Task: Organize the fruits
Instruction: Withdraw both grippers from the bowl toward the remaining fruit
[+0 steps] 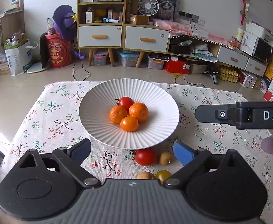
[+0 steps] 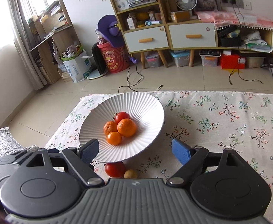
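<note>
A white ribbed bowl (image 1: pixel 155 100) (image 2: pixel 151 112) on the floral cloth holds three oranges (image 1: pixel 129 123) (image 2: pixel 127 127) and a red tomato (image 1: pixel 125 102) (image 2: pixel 122 116). In front of the bowl on the cloth lie a red tomato (image 1: pixel 145 156) (image 2: pixel 115 169), a small brown fruit (image 1: pixel 165 158) (image 2: pixel 130 174), a yellow-green fruit (image 1: pixel 163 175) and a tan fruit (image 1: pixel 145 175). My left gripper (image 1: pixel 132 152) is open and empty above these loose fruits. My right gripper (image 2: pixel 134 152) is open and empty at the bowl's near rim; its body shows at the right of the left wrist view (image 1: pixel 248 114).
The floral tablecloth (image 1: pixel 52 123) (image 2: pixel 229 123) covers a low table. A grey knitted item (image 2: pixel 2 143) lies at its left edge. Beyond are tiled floor, cables, shelves and storage boxes.
</note>
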`<state>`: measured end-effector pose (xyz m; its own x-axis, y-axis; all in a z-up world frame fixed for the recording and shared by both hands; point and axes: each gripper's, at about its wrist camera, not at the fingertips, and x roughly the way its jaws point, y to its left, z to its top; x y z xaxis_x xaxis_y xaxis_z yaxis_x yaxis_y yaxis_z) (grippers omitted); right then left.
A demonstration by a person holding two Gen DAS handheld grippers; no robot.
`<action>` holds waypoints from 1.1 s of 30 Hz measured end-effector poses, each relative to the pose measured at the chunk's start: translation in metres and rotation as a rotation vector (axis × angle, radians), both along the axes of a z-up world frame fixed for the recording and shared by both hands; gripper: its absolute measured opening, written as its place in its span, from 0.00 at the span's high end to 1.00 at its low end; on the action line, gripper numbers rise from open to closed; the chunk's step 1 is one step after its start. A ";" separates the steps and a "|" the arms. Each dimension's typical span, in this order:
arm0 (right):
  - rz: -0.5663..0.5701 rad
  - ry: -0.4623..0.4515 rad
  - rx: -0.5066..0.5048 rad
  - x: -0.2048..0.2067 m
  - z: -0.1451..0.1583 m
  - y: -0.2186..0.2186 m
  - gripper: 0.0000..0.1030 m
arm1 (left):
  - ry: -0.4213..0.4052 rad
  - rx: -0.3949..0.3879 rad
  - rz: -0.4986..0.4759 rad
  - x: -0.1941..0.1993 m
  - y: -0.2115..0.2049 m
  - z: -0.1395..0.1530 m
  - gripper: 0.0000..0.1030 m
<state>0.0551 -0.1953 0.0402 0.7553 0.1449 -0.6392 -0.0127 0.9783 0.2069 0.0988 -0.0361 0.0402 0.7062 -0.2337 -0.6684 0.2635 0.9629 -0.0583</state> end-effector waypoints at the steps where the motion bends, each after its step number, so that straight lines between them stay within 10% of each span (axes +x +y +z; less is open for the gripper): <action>1: -0.001 -0.004 -0.011 -0.002 0.000 0.000 0.16 | -0.002 0.004 -0.007 -0.001 0.000 0.000 0.13; 19: -0.329 0.009 0.134 -0.038 -0.018 -0.045 0.03 | 0.023 0.074 -0.141 -0.009 0.016 -0.016 0.09; 33: -0.090 0.052 -0.031 -0.030 -0.040 0.007 0.01 | 0.103 0.132 -0.130 -0.010 0.043 -0.032 0.09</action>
